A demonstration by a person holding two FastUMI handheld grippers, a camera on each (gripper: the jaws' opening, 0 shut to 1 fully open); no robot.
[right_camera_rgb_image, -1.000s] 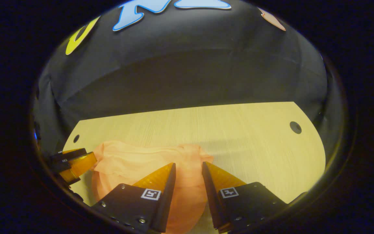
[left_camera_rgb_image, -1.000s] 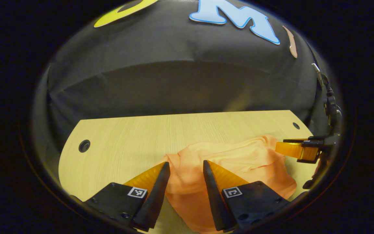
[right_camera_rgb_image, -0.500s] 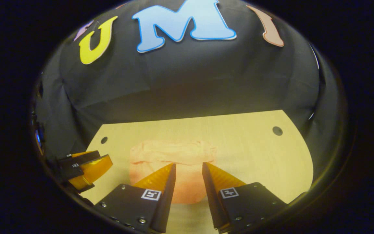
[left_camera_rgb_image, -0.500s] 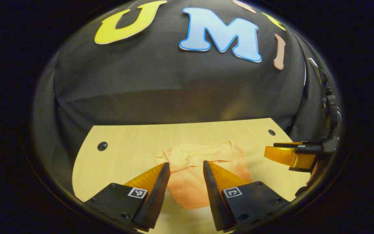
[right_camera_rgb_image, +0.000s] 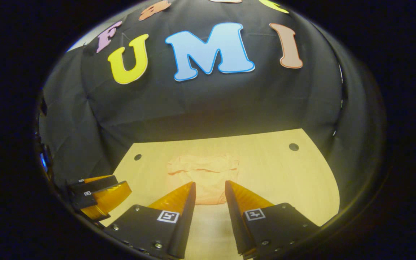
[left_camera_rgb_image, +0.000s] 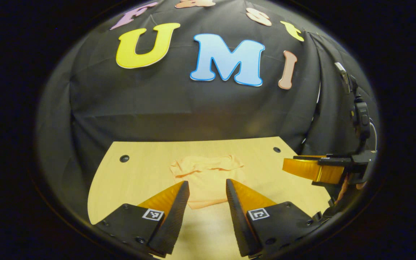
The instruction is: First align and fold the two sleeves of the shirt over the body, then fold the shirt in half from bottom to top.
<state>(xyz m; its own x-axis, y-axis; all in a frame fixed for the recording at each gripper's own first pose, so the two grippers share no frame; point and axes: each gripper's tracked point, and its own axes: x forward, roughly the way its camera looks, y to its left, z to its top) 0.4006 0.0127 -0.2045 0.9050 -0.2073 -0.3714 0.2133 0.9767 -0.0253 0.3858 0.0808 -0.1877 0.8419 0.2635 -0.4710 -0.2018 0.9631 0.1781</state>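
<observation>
1. Left gripper view: the left gripper point(left_camera_rgb_image: 207, 187) hangs above the worktop point(left_camera_rgb_image: 143, 173), fingers apart and empty; the folded shirt point(left_camera_rgb_image: 208, 177) lies mid-worktop beyond its tips, with the right gripper point(left_camera_rgb_image: 314, 169) off to one side
2. Right gripper view: the right gripper point(right_camera_rgb_image: 209, 189) is parted, holding nothing, the shirt point(right_camera_rgb_image: 204, 175) lying flat ahead on the worktop point(right_camera_rgb_image: 284, 173); the left gripper point(right_camera_rgb_image: 101, 196) hovers near the worktop's edge, its state unclear

Both gripper views face the far wall, sharing the table point(left_camera_rgb_image: 146, 169) and shirt point(right_camera_rgb_image: 204, 173).
</observation>
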